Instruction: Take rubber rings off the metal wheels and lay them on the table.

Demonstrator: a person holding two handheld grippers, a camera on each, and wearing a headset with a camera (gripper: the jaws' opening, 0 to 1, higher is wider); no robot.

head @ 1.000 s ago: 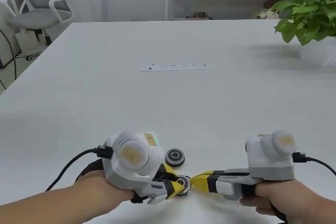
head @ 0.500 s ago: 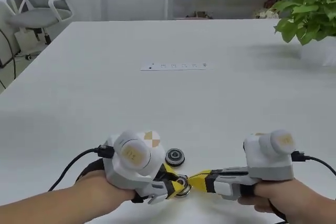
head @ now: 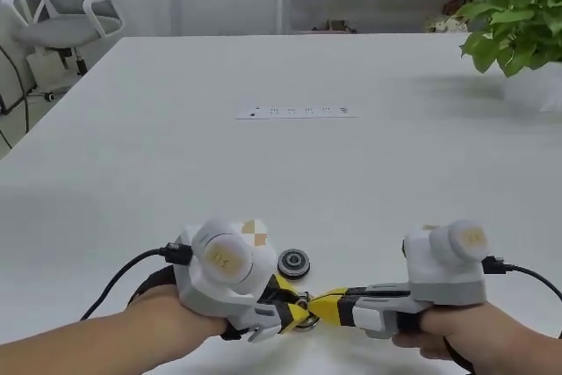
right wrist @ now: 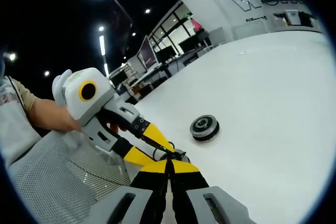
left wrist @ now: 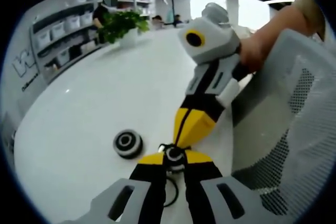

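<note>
At the near edge of the flat white bench (head: pixel 369 182), both claws meet tip to tip. The left claw (head: pixel 292 315) (left wrist: pixel 174 157) has its yellow-tipped black jaws closed on a small silver metal wheel (head: pixel 305 317) (left wrist: pixel 174 155) (right wrist: pixel 180 156), held just off the bench surface. The right claw (head: pixel 318 308) (right wrist: pixel 169 165) (left wrist: pixel 177 139) comes in from the other side. Its jaws are pressed together with almost no gap, and the tips touch the edge of the small silver metal wheel. Cannot tell whether they pinch a rubber ring there; the spot is too small and partly hidden. In the left gripper view a thin black loop (left wrist: pixel 171 199) shows below the held wheel, between the left jaws. What it is cannot be told. A second round metal wheel with a black rubber ring (head: pixel 293 263) (left wrist: pixel 128 144) (right wrist: pixel 205 127) lies flat on the bench. It is just beyond the left claw, near both claws but touching neither, and its ring is on. A hand grips each device body, with black cables running off to either side. Farther back, mid-bench, lies a flat white socket strip (head: pixel 296 111), well apart from the wheels. A green leafy plant (head: pixel 518 10) (left wrist: pixel 122 23) stands at the far right corner of the bench. A grey office chair (head: pixel 61 19) stands on the floor past the far left corner.
</note>
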